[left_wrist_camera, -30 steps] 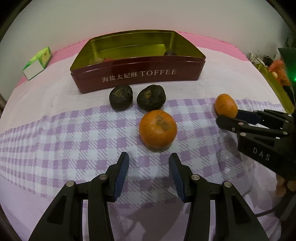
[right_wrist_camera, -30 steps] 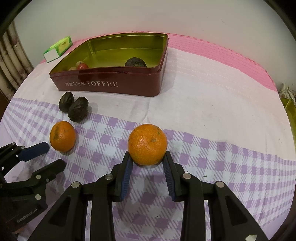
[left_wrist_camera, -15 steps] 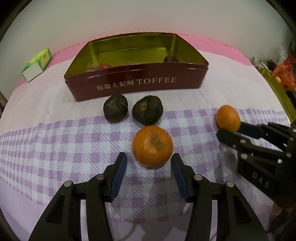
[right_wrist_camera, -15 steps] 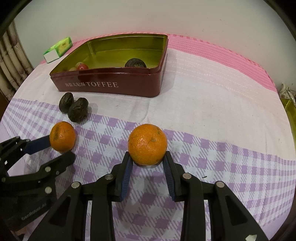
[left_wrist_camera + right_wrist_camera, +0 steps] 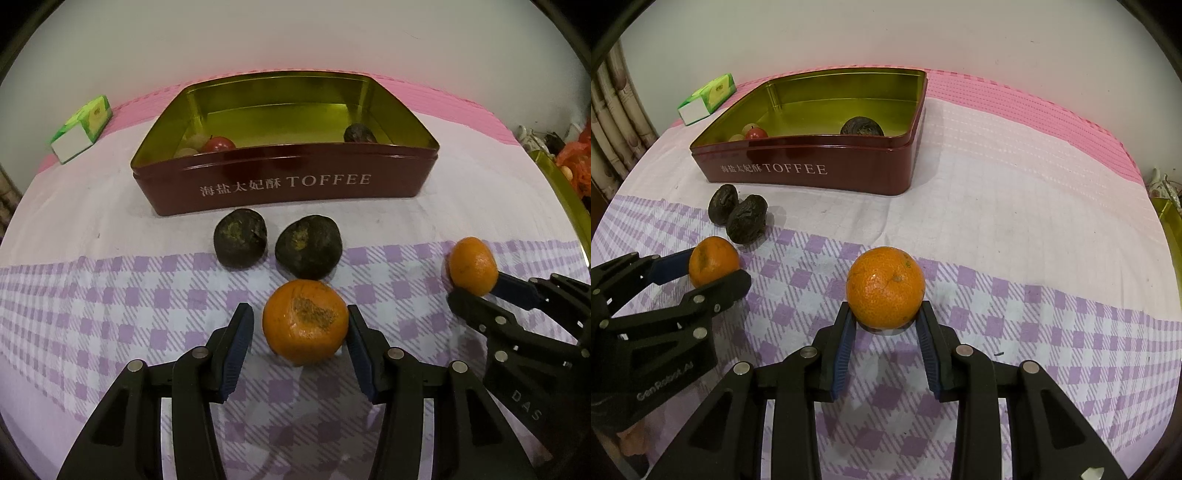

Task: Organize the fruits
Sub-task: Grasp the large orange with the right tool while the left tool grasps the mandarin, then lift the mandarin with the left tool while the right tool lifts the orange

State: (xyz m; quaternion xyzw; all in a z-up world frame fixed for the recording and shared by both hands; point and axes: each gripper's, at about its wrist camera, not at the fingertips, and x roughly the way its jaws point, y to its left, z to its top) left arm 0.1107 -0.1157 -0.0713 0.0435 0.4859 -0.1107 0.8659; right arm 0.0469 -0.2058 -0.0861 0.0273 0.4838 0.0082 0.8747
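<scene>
Checked cloth [image 5: 110, 306] on desk: left claw [image 5: 301, 334] wide around blemished orange [image 5: 306, 326], right claw [image 5: 886, 325] gripping clean orange [image 5: 885, 287].

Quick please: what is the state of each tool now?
Left tool: open, its fingers around the blemished orange, not clamped.
Right tool: shut on the clean orange.

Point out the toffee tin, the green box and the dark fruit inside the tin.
toffee tin [image 5: 284, 184], left wrist view, on its red front wall by the lettering.
green box [image 5: 709, 96], right wrist view, on its top face.
dark fruit inside the tin [image 5: 861, 127], right wrist view, on its visible upper half.
</scene>
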